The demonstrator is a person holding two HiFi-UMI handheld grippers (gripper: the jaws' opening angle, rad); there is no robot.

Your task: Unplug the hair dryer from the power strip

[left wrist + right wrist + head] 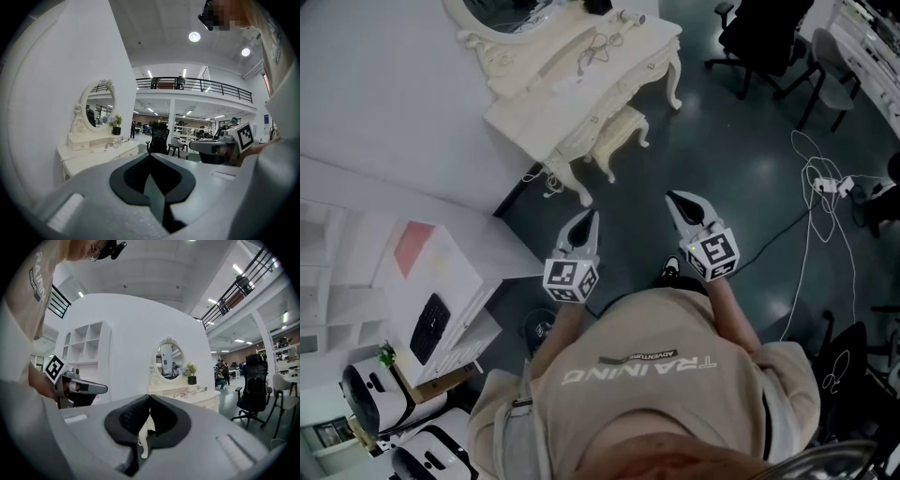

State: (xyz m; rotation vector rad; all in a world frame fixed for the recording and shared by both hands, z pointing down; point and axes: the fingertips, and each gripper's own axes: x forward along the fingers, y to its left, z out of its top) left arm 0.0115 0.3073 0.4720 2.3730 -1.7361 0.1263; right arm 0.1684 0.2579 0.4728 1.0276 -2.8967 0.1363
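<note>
Both grippers are held out level over the dark floor, side by side and empty. My left gripper is shut, and so is my right gripper. Ahead stands a cream vanity table with an oval mirror. A small pale appliance that may be the hair dryer lies on its top, next to loose cords; it is too small to tell. A white power strip with white cables lies on the floor far right.
A cream stool stands under the vanity. A white cabinet and an open shelf unit line the wall at left. Black office chairs stand beyond. A black cable crosses the floor at right.
</note>
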